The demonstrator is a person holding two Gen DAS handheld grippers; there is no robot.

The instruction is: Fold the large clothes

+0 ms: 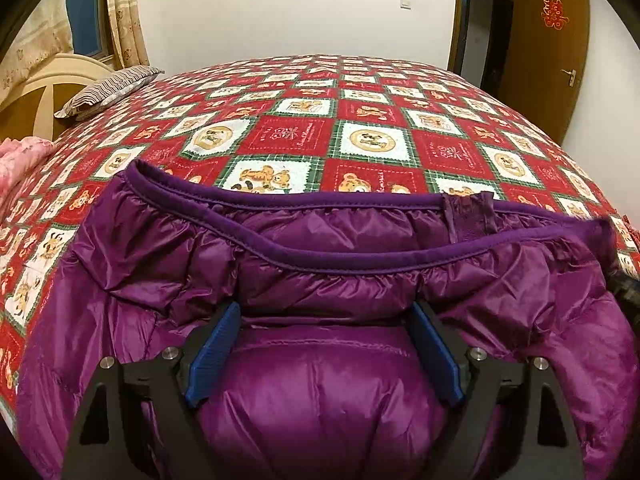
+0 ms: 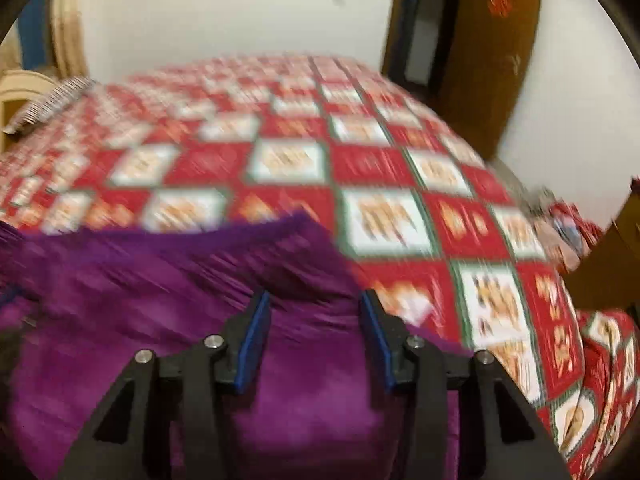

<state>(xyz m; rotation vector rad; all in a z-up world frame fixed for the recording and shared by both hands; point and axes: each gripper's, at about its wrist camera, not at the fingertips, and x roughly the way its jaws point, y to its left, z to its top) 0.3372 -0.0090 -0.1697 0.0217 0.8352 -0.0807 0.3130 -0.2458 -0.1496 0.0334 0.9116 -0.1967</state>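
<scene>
Straddling puffy purple fabric, the left tool (image 1: 326, 312) and right tool (image 2: 314, 300) both stand spread, pinching nothing. The down jacket (image 1: 320, 400) lies on the bed (image 1: 360, 120), light, soft and slippery; its stitched collar trim (image 1: 280, 200) beyond looks the firmest hold.

Right wrist view: smeared throughout by motion blur; motifs in the bedspread (image 2: 400, 168) squares unreadable; red emblem on the door (image 2: 496, 52) illegible. Purple jacket (image 1: 320, 400): lower part cut off by the bottom edge in both views; sleeves not traceable. Pink fabric (image 1: 20, 156): clipped at the left edge (kind of item cannot be told). Dark object (image 1: 626, 292) at the jacket's right edge: partly out of frame, unidentifiable; headboard (image 1: 44, 92) partly behind the striped pillow (image 1: 108, 88).
</scene>
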